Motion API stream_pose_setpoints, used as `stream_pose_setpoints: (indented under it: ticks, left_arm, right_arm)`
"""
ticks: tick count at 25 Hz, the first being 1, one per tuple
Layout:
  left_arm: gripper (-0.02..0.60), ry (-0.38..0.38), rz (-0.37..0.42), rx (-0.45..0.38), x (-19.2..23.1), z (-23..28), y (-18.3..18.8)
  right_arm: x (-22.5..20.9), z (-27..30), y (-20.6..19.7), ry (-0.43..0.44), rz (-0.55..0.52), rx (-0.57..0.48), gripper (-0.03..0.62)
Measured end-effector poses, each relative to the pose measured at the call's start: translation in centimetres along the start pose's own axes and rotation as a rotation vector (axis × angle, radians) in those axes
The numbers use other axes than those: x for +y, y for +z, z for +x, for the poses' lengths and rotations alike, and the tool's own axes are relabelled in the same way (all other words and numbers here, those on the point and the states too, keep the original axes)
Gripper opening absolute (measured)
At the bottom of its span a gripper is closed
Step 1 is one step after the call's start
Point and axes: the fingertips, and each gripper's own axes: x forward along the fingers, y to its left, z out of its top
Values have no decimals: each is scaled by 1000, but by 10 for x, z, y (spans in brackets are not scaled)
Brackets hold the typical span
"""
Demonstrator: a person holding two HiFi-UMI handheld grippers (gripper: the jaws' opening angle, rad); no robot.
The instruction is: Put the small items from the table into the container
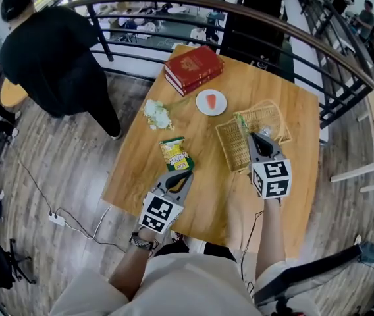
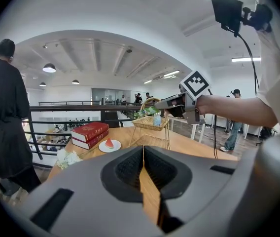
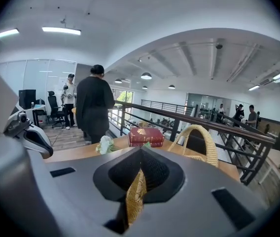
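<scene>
Holding both tools fully closed, nothing gripped. Your left gripper (image 1: pixel 178 176) sits just beside the yellow-green snack packet (image 1: pixel 174 154), which lies flat on the table (image 1: pixel 272 91). Your right gripper (image 1: pixel 258 139) overlaps the wicker basket (image 1: pixel 230 151) in head view. White flowers (image 1: pixel 157 115), watermelon plate (image 1: pixel 211 102) and red books (image 1: pixel 193 68) lie farther back, outside the basket.

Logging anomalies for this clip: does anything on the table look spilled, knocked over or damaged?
Nothing stands out. The books, plate and snack packet lie flat, and the wicker basket stands upright. Only the white flowers lie loose on the table, with nothing spilled or broken.
</scene>
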Motion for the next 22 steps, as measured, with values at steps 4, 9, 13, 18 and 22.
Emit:
stream_pose_setpoints:
  ticks: [4, 9, 13, 18, 22]
  left_arm:
    - [8, -6, 2, 5, -7, 6, 4]
    - [8, -11, 6, 6, -15, 12, 6]
    - [8, -3, 6, 9, -18, 13, 6]
    - [8, 14, 3, 7, -19, 12, 8]
    - [8, 28, -2, 8, -20, 10, 6]
  right_arm:
    - [-13, -4, -10, -8, 16, 18, 15]
    - [-18, -5, -29, 0, 31, 46, 15]
    - [-18, -2, -39, 13, 41, 60, 15]
    - [-18, 3, -42, 23, 31, 64, 15]
    - [-19, 9, -50, 12, 12, 84, 17]
